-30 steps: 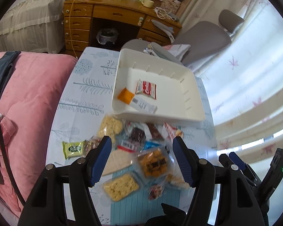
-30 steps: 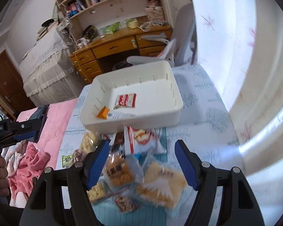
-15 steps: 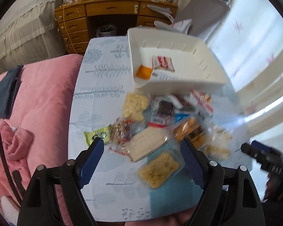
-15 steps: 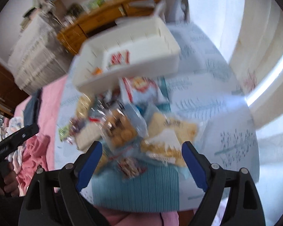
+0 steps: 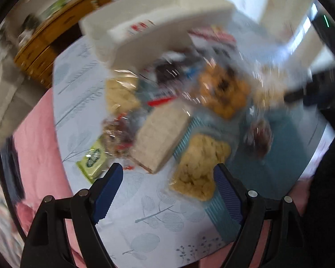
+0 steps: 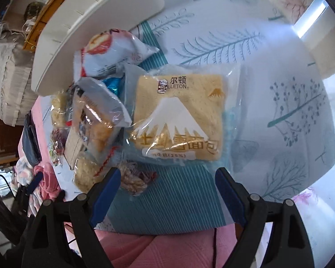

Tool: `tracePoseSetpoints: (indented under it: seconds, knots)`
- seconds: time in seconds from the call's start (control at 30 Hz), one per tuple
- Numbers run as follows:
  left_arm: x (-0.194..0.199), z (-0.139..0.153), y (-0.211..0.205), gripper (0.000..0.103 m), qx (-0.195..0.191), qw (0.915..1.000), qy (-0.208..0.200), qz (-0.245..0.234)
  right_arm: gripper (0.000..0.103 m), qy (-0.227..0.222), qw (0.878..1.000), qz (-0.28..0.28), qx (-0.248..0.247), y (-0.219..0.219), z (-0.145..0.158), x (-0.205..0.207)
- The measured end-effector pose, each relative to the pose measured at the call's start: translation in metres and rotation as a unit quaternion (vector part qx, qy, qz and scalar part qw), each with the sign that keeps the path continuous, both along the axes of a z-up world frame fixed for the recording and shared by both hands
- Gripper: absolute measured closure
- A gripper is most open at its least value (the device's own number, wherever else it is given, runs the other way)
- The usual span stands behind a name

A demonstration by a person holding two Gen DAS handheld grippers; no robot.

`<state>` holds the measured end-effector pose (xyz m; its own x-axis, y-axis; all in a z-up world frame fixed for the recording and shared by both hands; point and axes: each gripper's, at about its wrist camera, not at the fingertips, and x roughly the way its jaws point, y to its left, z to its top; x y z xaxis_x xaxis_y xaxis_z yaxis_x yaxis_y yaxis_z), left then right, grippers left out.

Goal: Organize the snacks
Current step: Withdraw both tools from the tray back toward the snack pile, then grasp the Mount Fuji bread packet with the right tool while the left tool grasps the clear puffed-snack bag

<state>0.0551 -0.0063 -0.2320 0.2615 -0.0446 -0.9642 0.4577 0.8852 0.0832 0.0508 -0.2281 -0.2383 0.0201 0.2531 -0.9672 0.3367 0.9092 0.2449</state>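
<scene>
Both grippers, left and right, stand wide, empty, jaws recently opening, above snack packets near the table edge; white bin behind.

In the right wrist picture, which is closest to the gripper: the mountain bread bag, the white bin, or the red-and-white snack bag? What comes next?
From the right gripper:
1. Mountain bread bag, just ahead, middle of the view.
2. Red-and-white snack bag, farther up, left of centre, against the bin.
3. White bin, farthest, top left.
</scene>
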Motion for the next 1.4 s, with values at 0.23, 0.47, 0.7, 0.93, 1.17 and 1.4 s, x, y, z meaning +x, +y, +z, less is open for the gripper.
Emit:
tracePoseSetpoints:
  seconds: [0.23, 0.47, 0.7, 0.93, 1.17, 1.4]
  knots:
    - [0.005, -0.034, -0.013, 0.021, 0.010, 0.9992, 0.039, -0.006, 0.015, 0.030, 0.997, 0.034, -0.058, 0.010, -0.017, 0.019]
    - [0.019, -0.045, -0.014, 0.020, -0.016, 0.9985, 0.053, -0.004, 0.009, 0.045, 0.990, 0.076, -0.109, 0.020, -0.032, 0.038]
    - [0.016, -0.064, -0.032, 0.024, -0.004, 0.9974, 0.068, -0.021, 0.002, 0.032, 0.980, 0.124, -0.150, 0.044, -0.042, 0.051]
    - [0.016, -0.071, -0.030, 0.038, -0.018, 0.9971, 0.074, -0.003, 0.004, -0.002, 0.980, 0.136, -0.144, 0.044, -0.044, 0.049]
    - [0.003, -0.067, -0.024, 0.045, -0.024, 0.9978, 0.060, 0.011, 0.022, -0.020, 0.977, 0.163, -0.138, 0.031, -0.040, 0.030]
    - [-0.008, -0.050, -0.020, 0.045, -0.033, 0.9967, 0.067, 0.029, 0.076, -0.032, 0.980, 0.151, -0.125, 0.007, -0.016, 0.021]
